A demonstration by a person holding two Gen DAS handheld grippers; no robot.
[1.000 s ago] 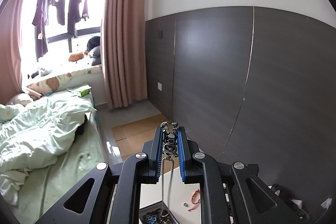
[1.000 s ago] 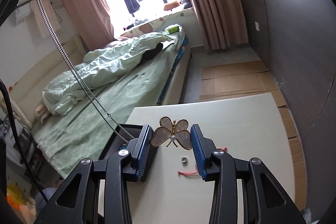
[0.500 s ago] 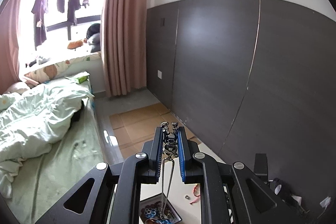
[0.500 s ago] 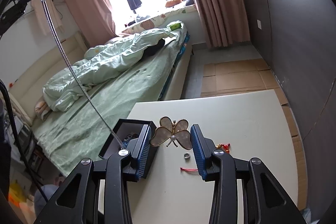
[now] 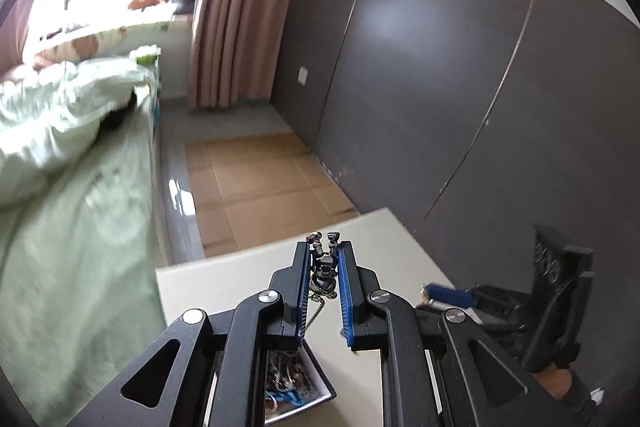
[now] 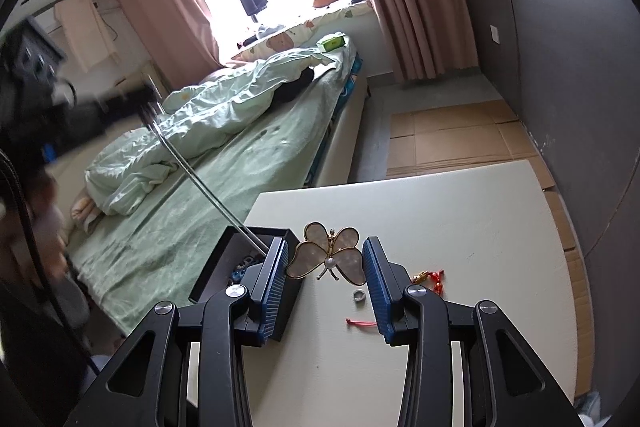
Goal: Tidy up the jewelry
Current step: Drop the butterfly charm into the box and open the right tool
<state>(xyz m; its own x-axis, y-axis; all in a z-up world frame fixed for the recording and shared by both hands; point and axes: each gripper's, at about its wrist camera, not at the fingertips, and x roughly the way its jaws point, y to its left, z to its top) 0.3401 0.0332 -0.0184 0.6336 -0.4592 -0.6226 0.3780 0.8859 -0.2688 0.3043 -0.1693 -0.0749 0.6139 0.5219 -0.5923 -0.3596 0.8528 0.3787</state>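
My left gripper (image 5: 325, 251) is shut on a small silver figure pendant (image 5: 325, 269). Its chain (image 5: 316, 311) hangs down into an open black jewelry box (image 5: 316, 393) on the white table (image 5: 224, 287). In the right wrist view the same chain (image 6: 200, 183) slants from the blurred left gripper (image 6: 100, 111) into the box (image 6: 224, 259). My right gripper (image 6: 326, 247) is shut on a gold butterfly brooch (image 6: 330, 259) with pale wings, held above the table beside the box.
On the table (image 6: 460, 227) under the right gripper lie a silver ring (image 6: 359, 295), a red and gold charm cord (image 6: 430, 277) and a red string (image 6: 360, 323). A bed (image 6: 240, 131) stands left of the table, a dark wall panel (image 5: 440, 87) to the right.
My left gripper has dropped toward the table with the pendant, and the chain now slants lower into the box. The right gripper and brooch have stayed put.
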